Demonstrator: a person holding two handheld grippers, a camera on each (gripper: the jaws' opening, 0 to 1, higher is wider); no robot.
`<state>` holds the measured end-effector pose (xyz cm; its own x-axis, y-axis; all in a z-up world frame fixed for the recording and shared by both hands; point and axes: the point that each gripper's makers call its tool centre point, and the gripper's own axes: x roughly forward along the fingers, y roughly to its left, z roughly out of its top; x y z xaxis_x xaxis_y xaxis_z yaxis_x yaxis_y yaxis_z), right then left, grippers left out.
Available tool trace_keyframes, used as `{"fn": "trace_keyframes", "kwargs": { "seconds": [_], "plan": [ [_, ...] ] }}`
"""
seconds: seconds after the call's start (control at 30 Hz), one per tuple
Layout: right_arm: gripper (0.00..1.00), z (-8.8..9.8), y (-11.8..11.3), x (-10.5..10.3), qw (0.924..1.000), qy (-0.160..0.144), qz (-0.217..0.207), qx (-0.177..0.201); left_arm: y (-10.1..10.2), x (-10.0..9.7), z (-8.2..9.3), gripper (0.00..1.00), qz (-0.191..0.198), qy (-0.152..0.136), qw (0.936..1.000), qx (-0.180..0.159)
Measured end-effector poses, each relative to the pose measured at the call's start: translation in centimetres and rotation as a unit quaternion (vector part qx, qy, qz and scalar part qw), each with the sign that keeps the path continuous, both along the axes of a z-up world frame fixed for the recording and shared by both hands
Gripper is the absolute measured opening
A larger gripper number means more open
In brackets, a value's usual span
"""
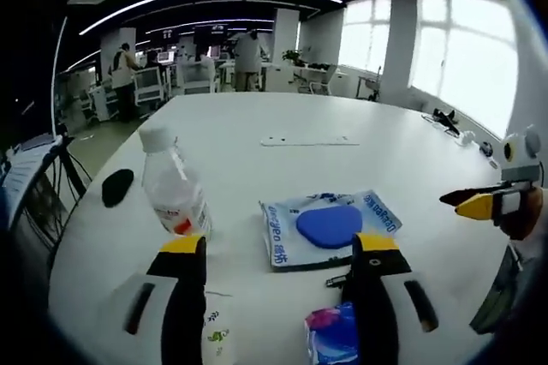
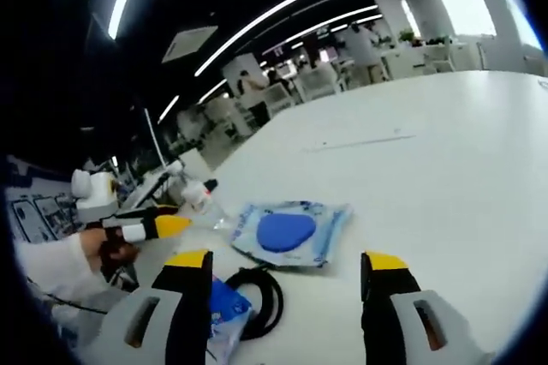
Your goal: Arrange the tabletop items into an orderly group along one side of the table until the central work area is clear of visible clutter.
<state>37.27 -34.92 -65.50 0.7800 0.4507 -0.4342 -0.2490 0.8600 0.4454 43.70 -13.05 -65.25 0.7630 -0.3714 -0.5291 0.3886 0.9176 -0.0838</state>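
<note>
My left tool hangs spread over the white surface; the clear plastic bottle stands just left of it, so I'd straddle its body squarely before pinching.

Left gripper jaws spread over white table; clear bottle beside blue-printed packet; right gripper at edge.

Your left gripper's jaws hide part of the small blue packet, which the left gripper view's bottom edge also cuts off. In the right gripper view, the black cable coil lies partly behind that packet. The bottle's body blurs out there.
</note>
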Motion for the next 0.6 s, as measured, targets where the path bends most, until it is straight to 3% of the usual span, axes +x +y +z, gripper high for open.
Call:
{"fn": "trace_keyframes", "kwargs": {
  "seconds": [0.37, 0.47, 0.6],
  "plan": [
    [0.69, 0.4, -1.6, -4.7, 0.9999, 0.005, -0.014, 0.008, 2.6, -2.6, 0.4, 0.71, 0.016, -0.006, 0.9998, 0.005],
    [0.69, -0.1, -2.1, -5.9, 0.9995, 0.014, -0.025, 0.012, 3.4, -3.0, 0.6, 0.71, 0.035, 0.0, 0.9992, -0.019],
    [0.69, -0.3, -2.5, -6.8, 0.9992, 0.023, -0.031, 0.011, 4.1, -3.3, 0.9, 0.72, 0.038, -0.006, 0.9991, -0.019]
  ]
}}
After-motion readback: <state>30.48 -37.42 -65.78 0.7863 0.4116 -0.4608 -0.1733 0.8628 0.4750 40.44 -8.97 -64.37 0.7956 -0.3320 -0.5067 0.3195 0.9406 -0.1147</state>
